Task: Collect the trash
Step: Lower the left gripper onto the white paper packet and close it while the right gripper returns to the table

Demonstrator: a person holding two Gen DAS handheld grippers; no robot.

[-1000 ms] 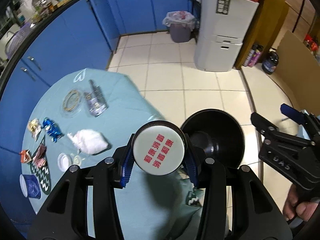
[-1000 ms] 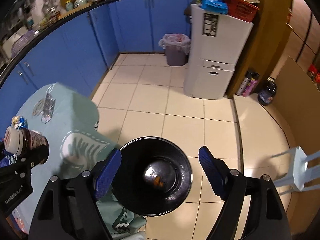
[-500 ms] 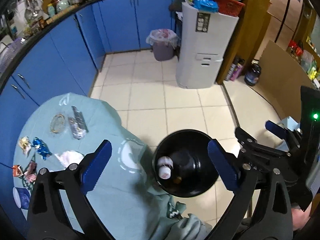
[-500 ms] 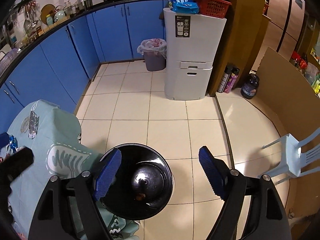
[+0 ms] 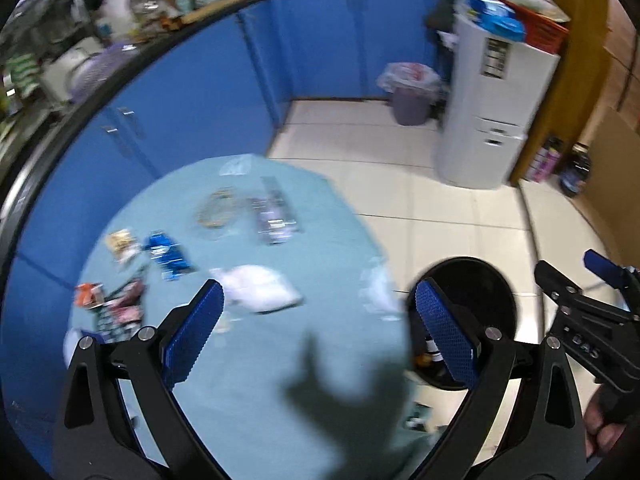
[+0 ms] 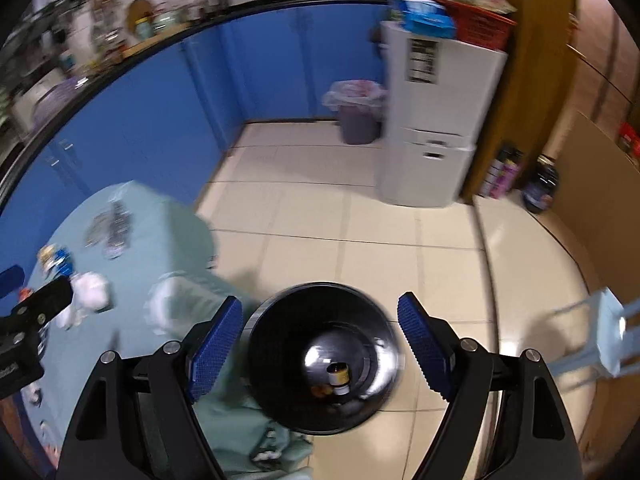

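My left gripper [image 5: 320, 340] is open and empty above a round table with a light blue cloth [image 5: 240, 360]. Beyond its fingers lie a crumpled white tissue [image 5: 260, 288], a blue wrapper [image 5: 168, 254], a clear plastic packet [image 5: 274, 216] and smaller wrappers [image 5: 120, 300] at the left edge. The black bin [image 6: 320, 364] stands on the floor beside the table. A dark bottle [image 6: 339, 376] rests in its bottom. My right gripper [image 6: 320, 348] hangs open over the bin, with nothing between its fingers. In the left wrist view the bin [image 5: 480, 308] shows behind the right finger.
A white drawer cabinet [image 6: 432, 128] and a lined grey trash can [image 6: 356, 112] stand by the blue kitchen cabinets [image 5: 180, 112]. Bottles [image 6: 504, 172] sit on the tiled floor at the right. A pale plastic chair [image 6: 608, 332] is near the right gripper.
The left gripper opened and dropped the white-capped bottle into the black bin, then swung left over the table. The right gripper shifted slightly, still open above the bin.
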